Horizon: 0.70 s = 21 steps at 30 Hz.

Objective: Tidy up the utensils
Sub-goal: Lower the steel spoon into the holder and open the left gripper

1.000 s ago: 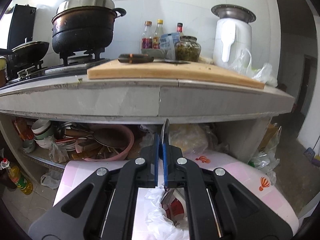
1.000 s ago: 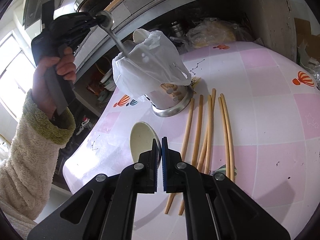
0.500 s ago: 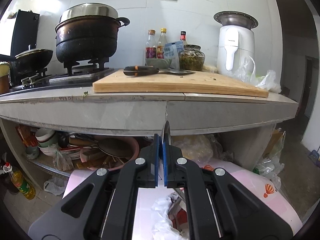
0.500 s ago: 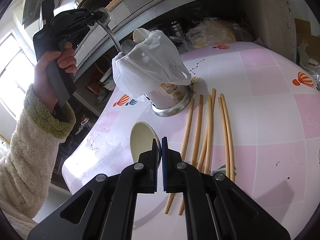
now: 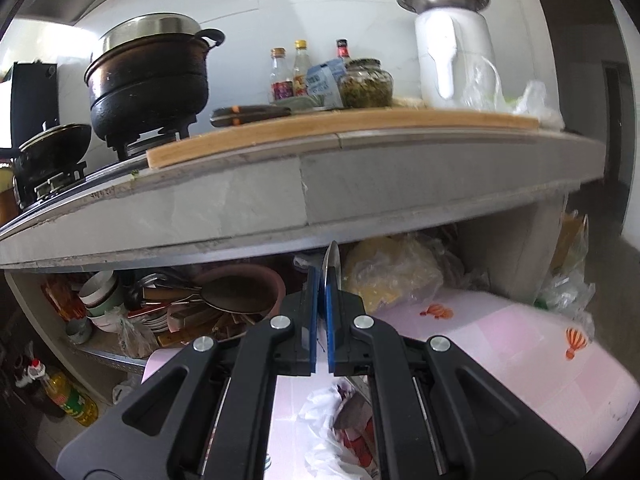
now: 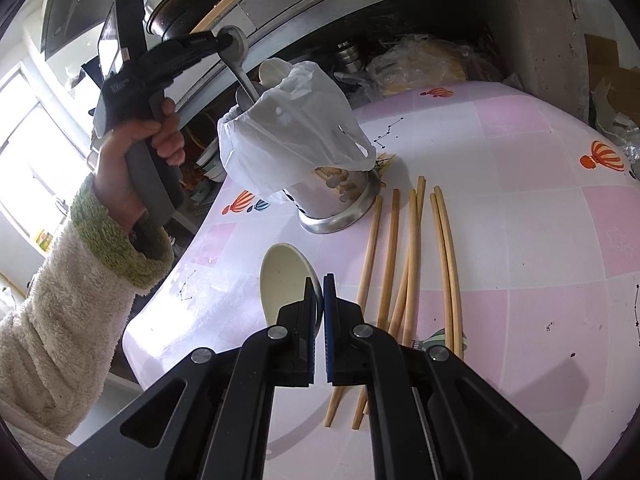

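Metal spoon pinched in your left gripper over the bagged holder, seen only from the right wrist, your right gripper closed, empty, above the cream spoon.

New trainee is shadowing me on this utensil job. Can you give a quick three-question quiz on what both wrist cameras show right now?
1. True or false: the left gripper is shut on a metal spoon above the bag-lined utensil holder.
2. What lies on the tablecloth just ahead of the right gripper?
A. a fork
B. a pale spoon
C. a knife
3. Where do the loose chopsticks lie relative to the holder?

Key
1. True.
2. B.
3. Flat on the tablecloth beside its base, nearer the right wrist camera.
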Each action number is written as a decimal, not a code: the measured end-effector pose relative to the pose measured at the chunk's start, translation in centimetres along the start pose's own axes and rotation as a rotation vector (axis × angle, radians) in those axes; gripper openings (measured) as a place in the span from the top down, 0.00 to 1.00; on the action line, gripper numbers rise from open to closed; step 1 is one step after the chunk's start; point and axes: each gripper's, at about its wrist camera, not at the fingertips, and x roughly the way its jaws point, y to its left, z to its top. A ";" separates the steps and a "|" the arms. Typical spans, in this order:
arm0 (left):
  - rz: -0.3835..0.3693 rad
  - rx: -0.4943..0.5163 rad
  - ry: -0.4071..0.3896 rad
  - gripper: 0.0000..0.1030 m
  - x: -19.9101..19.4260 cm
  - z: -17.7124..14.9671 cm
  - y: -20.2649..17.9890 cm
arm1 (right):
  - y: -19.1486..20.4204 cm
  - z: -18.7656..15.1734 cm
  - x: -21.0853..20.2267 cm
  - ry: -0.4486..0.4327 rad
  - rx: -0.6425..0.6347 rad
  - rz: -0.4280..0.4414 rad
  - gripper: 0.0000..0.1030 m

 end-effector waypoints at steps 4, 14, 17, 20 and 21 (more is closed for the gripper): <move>-0.016 0.038 0.014 0.97 -0.1 -1.4 -0.7 | -0.1 0.0 0.1 0.002 0.002 0.004 0.96; -0.052 0.139 0.032 0.97 -1.5 -3.7 -1.9 | -0.2 -0.1 0.1 0.001 0.013 0.013 0.96; -0.059 0.164 0.042 0.97 -2.1 -4.2 -2.0 | -0.2 -0.1 0.1 0.001 0.015 0.016 0.96; -0.065 0.194 0.054 0.97 -2.6 -4.8 -2.1 | -0.2 -0.1 0.1 0.001 0.017 0.022 0.96; -0.065 0.208 0.063 0.97 -2.7 -5.1 -2.1 | -0.2 -0.2 0.2 0.002 0.017 0.023 0.96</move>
